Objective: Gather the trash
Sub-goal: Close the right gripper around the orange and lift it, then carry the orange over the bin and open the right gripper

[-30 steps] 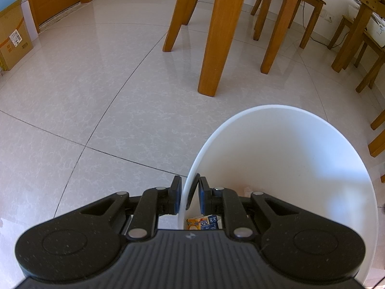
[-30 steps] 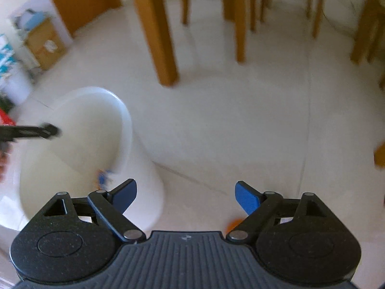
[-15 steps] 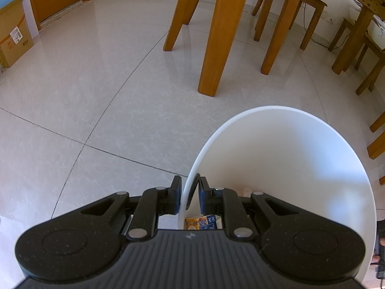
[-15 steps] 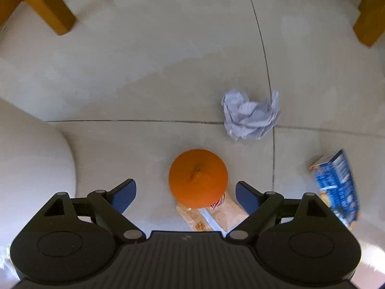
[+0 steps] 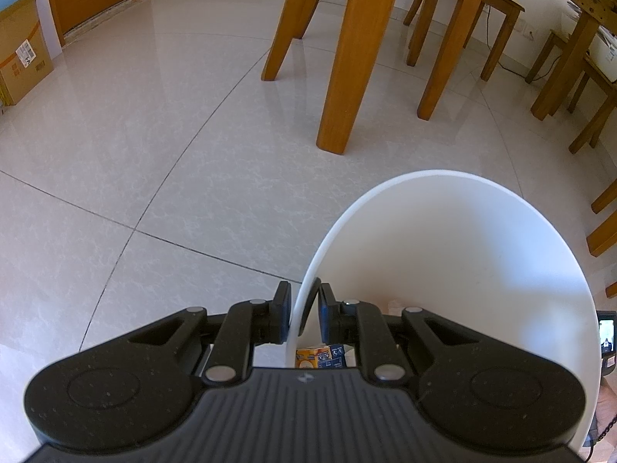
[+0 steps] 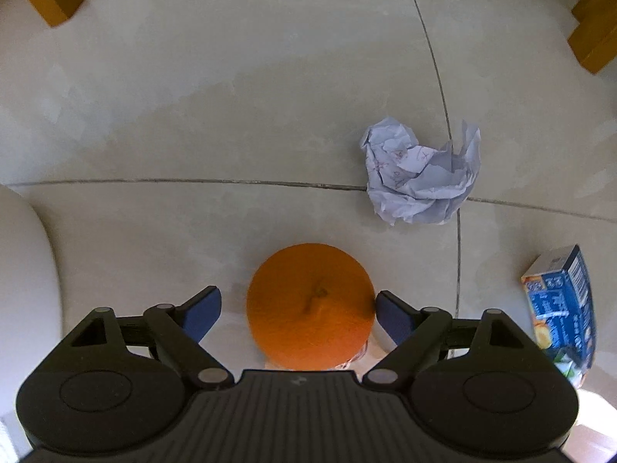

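Observation:
My left gripper is shut on the rim of the white trash bin, one finger outside and one inside. A small orange-and-blue carton lies at the bin's bottom. In the right wrist view an orange sits on the floor between the blue pads of my open right gripper; the right pad almost touches it. A clear wrapper peeks out under the orange. A crumpled white paper ball lies beyond, to the right. A blue snack box lies at far right.
The bin's white wall fills the left edge of the right wrist view. Wooden table and chair legs stand ahead on the tiled floor. A cardboard box sits at far left.
My right gripper swung from beside the bin down to the floor and has closed in over the orange, which now looks larger between the pads. The left gripper keeps its hold on the bin.

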### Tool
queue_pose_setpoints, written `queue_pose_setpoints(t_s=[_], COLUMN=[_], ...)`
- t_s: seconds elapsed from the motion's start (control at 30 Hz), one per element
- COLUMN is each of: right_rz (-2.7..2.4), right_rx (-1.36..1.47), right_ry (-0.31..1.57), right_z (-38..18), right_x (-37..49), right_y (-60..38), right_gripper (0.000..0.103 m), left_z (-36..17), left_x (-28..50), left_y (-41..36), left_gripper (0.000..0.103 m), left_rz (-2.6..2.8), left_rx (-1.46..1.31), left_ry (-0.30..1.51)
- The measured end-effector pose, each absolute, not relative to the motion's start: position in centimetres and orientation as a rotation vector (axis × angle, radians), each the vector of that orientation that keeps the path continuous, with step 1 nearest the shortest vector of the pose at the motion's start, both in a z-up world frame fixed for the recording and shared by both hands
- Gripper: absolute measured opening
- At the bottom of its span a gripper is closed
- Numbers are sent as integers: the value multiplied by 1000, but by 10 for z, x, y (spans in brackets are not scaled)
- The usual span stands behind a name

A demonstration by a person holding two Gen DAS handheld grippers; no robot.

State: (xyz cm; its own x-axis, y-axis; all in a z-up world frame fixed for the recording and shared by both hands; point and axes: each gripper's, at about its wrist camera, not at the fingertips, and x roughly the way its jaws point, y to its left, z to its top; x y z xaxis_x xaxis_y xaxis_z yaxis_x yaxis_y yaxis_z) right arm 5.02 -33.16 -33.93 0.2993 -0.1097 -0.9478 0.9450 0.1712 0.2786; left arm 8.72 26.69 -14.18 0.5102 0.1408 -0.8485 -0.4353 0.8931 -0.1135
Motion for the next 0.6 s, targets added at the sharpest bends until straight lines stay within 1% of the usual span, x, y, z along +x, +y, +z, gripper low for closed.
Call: queue_pose_setpoints(t_s=[0.03, 0.07, 0.17, 0.4, 0.6], right_rz=[-936, -940, -908, -832, -721], right_rx=[1104, 1089, 1065, 1067, 991], right_ry=[986, 1001, 1021, 1029, 1030], right_z=[-340, -341, -341, -328, -282], right_x=[51, 52, 50, 39, 24], right_y=[-332, -331, -331, -326, -315], right_gripper=[85, 78, 75, 73, 72], left_z=[-142, -142, -142, -141, -141], left_x=[87, 87, 87, 86, 86], left_y=[267, 267, 267, 266, 266], left_gripper=[13, 13, 13, 13, 13], left_rz=[355, 355, 355, 355, 356], left_rx=[-333, -332, -333, -331, -333], left_ry=[979, 979, 979, 979, 980])
